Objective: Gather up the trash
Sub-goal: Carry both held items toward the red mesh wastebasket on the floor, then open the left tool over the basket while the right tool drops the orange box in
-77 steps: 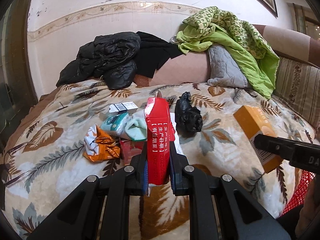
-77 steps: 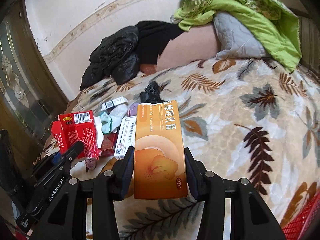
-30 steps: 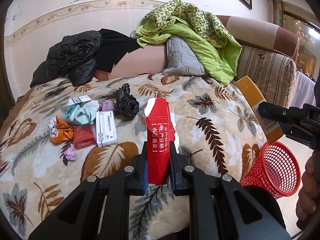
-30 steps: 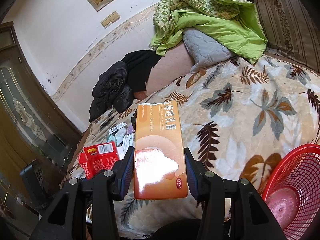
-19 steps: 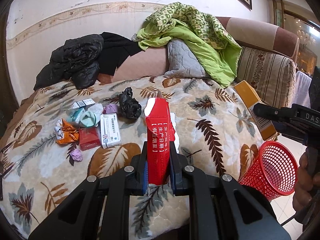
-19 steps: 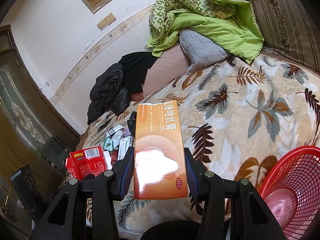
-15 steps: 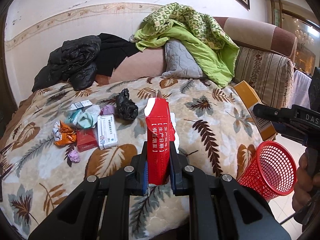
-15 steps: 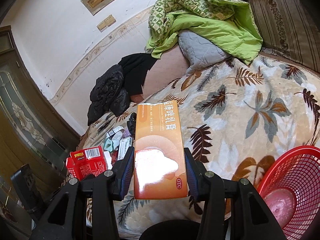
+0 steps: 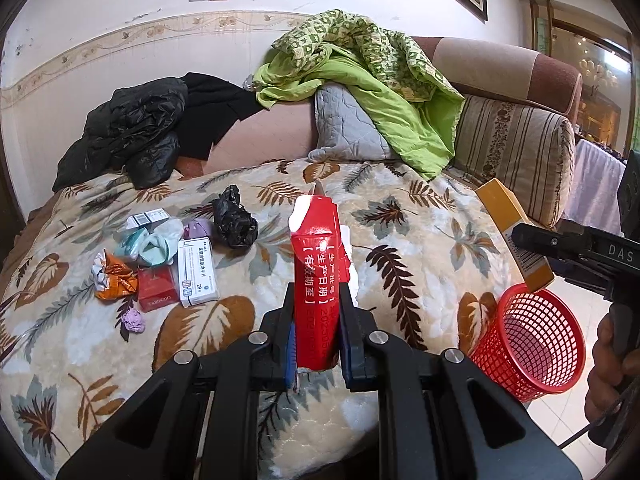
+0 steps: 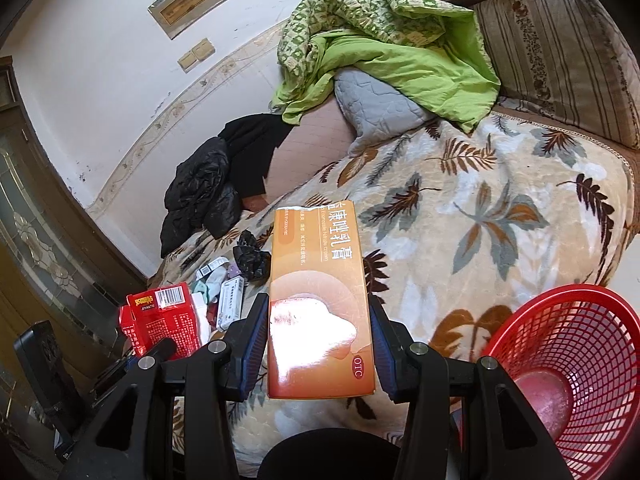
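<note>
Since 0.5 s earlier both views had barely shifted; grips unchanged. Left tool (image 9: 316, 320) held the red box (image 9: 316, 276) upright over the bed (image 9: 420, 240). Right tool (image 10: 318, 344) clamped the orange box (image 10: 320, 300), marked "OTC", above the bed edge, beside the red basket (image 10: 576, 364) on the floor. Remaining trash (image 9: 168, 264) lay clustered on the bed, left of the red box.

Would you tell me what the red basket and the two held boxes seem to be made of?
Red basket: looks like moulded plastic, with open lattice walls and a slight sheen.
Orange box: printed card, glossy, judging by the white glare patch.
Red box: thin printed card, probably; its top edge is torn white.
</note>
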`<state>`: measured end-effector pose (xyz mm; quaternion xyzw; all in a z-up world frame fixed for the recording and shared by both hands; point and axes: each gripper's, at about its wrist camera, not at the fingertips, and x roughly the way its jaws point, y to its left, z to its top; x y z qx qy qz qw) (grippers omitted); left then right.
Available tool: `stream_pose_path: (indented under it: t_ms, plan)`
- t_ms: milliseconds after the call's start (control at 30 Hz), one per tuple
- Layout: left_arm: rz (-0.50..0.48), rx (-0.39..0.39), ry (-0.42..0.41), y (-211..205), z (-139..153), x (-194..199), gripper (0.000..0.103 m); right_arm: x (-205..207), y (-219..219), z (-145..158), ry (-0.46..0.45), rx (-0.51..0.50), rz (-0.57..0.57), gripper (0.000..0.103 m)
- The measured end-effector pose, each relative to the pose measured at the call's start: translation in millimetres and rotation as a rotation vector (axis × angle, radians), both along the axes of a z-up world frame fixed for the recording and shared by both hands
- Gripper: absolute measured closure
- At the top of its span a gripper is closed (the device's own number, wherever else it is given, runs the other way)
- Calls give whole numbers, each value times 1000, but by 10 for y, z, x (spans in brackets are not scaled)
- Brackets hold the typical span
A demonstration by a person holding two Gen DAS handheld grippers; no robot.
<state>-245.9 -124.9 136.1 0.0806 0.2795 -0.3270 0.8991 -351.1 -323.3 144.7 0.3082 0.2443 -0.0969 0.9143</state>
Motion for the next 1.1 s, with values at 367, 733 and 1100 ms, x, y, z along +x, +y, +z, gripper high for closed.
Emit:
stream_pose_path:
  t_ms: [367, 733, 1100]
  plan:
    - [1, 0, 3, 15, -8, 10, 87, -16, -28, -4, 12, -5, -18, 52]
    - [-8, -3, 7, -4, -35, 12, 87, -59, -41, -17, 33, -13, -35, 52]
    - [-71, -15, 2, -187, -7, -83, 87, -301, -178, -42, 51, -9, -90, 52]
